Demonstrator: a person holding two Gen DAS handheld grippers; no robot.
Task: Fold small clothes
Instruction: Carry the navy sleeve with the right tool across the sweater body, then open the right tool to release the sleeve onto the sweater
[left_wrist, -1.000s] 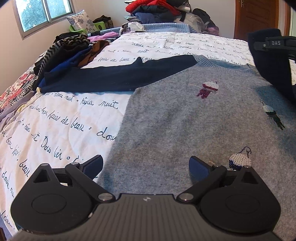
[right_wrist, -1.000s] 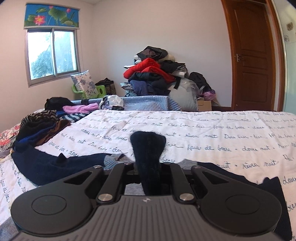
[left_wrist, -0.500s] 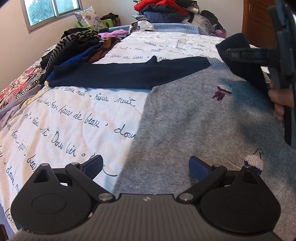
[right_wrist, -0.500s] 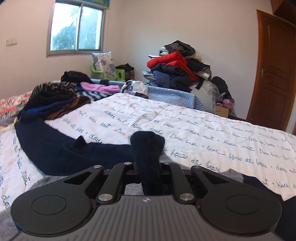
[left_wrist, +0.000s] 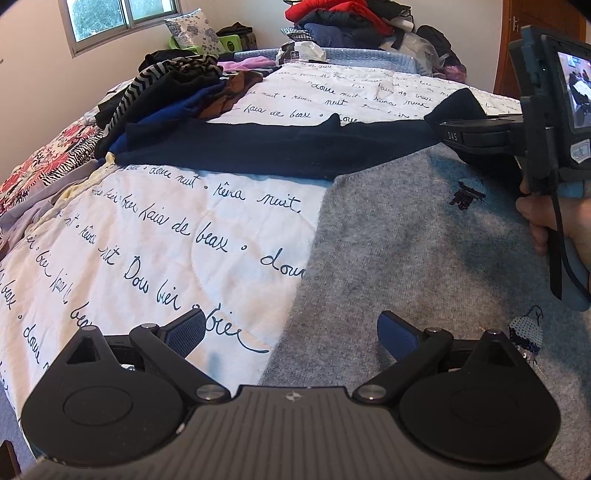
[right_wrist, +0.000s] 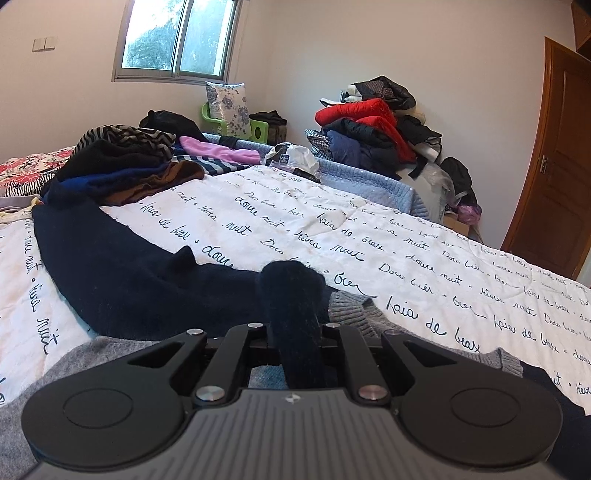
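grey sweater (left_wrist: 424, 251) lies flat; navy sleeves (left_wrist: 266, 144)

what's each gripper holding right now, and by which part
Right gripper pinches the navy sleeve of the grey sweater at its cuff end. Left gripper is open, holding nothing.

Left tongs (left_wrist: 291, 332) agape, right tongs (right_wrist: 293, 332) clamped

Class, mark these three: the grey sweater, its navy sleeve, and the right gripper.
grey sweater (left_wrist: 424, 258), left wrist view, bare chest panel.
navy sleeve (left_wrist: 258, 147), left wrist view, mid-length on the quilt.
right gripper (right_wrist: 293, 332), right wrist view, between fingertips, clamping navy cuff.
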